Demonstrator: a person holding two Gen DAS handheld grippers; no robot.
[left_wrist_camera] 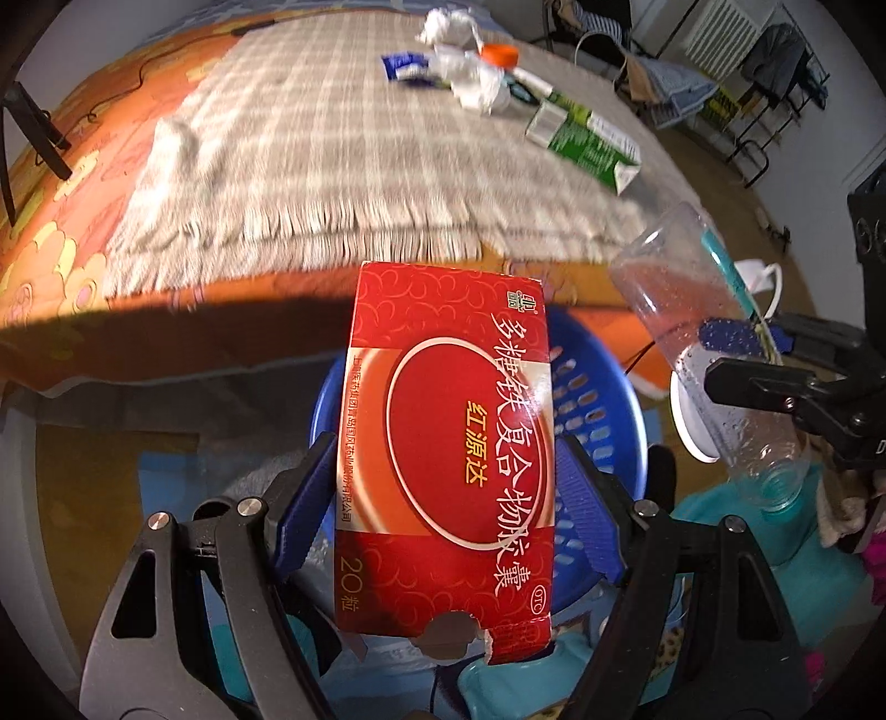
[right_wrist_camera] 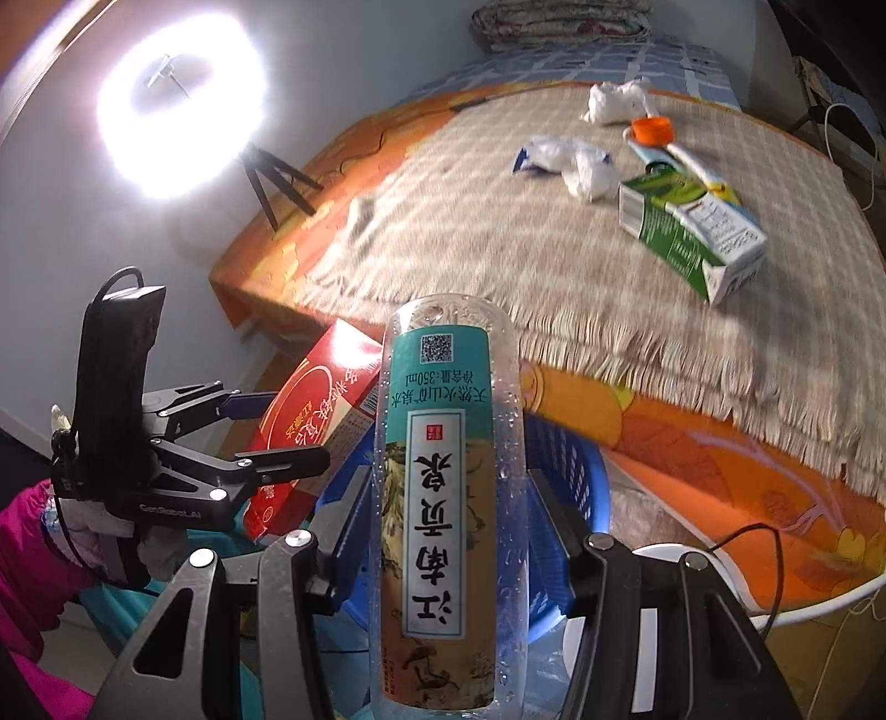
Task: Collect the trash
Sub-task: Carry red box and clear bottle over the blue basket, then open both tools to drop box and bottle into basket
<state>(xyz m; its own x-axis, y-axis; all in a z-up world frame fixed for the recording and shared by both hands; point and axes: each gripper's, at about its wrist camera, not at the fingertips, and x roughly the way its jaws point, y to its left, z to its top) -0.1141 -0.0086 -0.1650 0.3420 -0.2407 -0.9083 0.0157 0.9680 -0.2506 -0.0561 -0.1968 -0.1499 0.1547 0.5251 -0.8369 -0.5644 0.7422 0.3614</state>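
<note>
My left gripper (left_wrist_camera: 443, 498) is shut on a red medicine box (left_wrist_camera: 443, 443) and holds it above a blue perforated basket (left_wrist_camera: 598, 421). My right gripper (right_wrist_camera: 448, 531) is shut on a clear plastic water bottle (right_wrist_camera: 448, 471) with a teal label, also over the blue basket (right_wrist_camera: 565, 459). The bottle (left_wrist_camera: 714, 354) and right gripper (left_wrist_camera: 775, 371) show at the right of the left wrist view. The red box (right_wrist_camera: 315, 421) and left gripper (right_wrist_camera: 266, 437) show at the left of the right wrist view.
On the bed's checked blanket (left_wrist_camera: 343, 155) lie crumpled tissues (left_wrist_camera: 476, 77), a blue wrapper (left_wrist_camera: 407, 66), an orange cap (left_wrist_camera: 498, 54), a tube and a green carton (left_wrist_camera: 587, 144). A ring light on a tripod (right_wrist_camera: 177, 111) stands left of the bed.
</note>
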